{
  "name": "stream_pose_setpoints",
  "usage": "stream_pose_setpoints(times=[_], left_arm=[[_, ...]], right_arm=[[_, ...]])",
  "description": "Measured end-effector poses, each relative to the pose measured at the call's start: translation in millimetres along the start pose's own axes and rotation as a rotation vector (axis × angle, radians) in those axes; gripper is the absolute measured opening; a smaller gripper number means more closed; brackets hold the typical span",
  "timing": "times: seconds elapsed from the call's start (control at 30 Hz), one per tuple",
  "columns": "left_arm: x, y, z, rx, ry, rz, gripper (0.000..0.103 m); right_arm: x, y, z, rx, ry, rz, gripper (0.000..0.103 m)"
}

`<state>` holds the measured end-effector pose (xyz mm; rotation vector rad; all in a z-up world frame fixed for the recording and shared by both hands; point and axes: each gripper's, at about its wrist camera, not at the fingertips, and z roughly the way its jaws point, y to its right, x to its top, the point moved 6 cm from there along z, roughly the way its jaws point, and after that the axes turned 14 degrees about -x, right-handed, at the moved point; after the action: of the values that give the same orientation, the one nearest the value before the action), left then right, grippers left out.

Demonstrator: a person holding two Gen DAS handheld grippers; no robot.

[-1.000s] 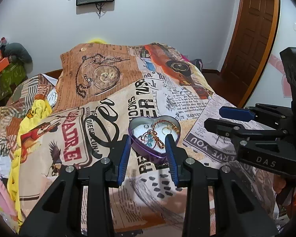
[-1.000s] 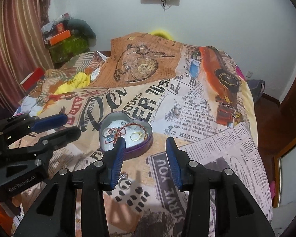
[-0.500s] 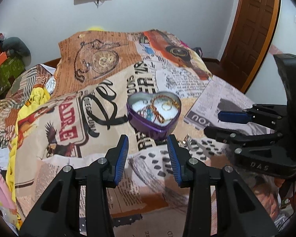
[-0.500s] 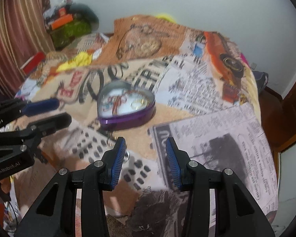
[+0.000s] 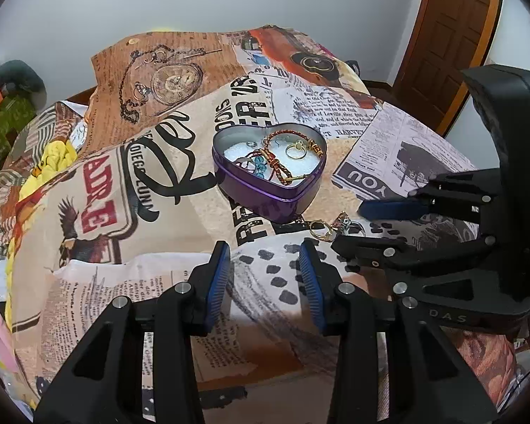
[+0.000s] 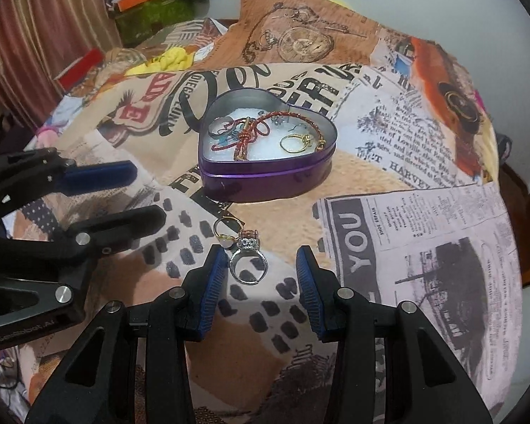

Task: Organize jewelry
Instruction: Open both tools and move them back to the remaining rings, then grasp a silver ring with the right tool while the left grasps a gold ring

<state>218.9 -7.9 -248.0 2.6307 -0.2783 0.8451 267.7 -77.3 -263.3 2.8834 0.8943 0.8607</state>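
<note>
A purple heart-shaped tin (image 5: 279,196) (image 6: 265,176) sits open on the printed bedspread, holding a red-gold bracelet (image 6: 261,129), a gold ring (image 6: 293,143) and other small pieces. Just in front of the tin lie a gold ring (image 6: 224,231) (image 5: 319,229) and a silver ring with a stone (image 6: 247,263) (image 5: 346,221). My right gripper (image 6: 261,265) is open, low over the bedspread, with the silver ring between its fingertips nearer the left finger. My left gripper (image 5: 265,261) is open and empty, in front of the tin.
The bedspread (image 5: 159,212) covers the whole bed. A yellow cloth (image 5: 53,155) lies at the left side. A wooden door (image 5: 452,24) stands at the right. Orange and green boxes (image 6: 148,3) sit by the curtain at the far left.
Both grippers have pulled back from the tin and tilted downward. The right gripper has come down around the silver ring lying in front of the tin.
</note>
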Motion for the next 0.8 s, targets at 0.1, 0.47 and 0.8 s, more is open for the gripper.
stream_pose_setpoints(times=[0.1, 0.47, 0.8], left_arm=[[1.6, 3.4, 4.7, -0.010, -0.007, -0.007, 0.040], [7.7, 30.8, 22.2, -0.033, -0.055, 0.048, 0.040], [12.2, 35.0, 41.8, -0.050, -0.069, 0.051, 0.040]], right_arm=[[-0.7, -1.2, -1.5, 0.005, 0.006, 0.003, 0.019], [-5.4, 28.0, -18.6, -0.038, 0.056, 0.089, 0.019], [-7.2, 49.7, -40.1, -0.103, 0.118, 0.111, 0.019]])
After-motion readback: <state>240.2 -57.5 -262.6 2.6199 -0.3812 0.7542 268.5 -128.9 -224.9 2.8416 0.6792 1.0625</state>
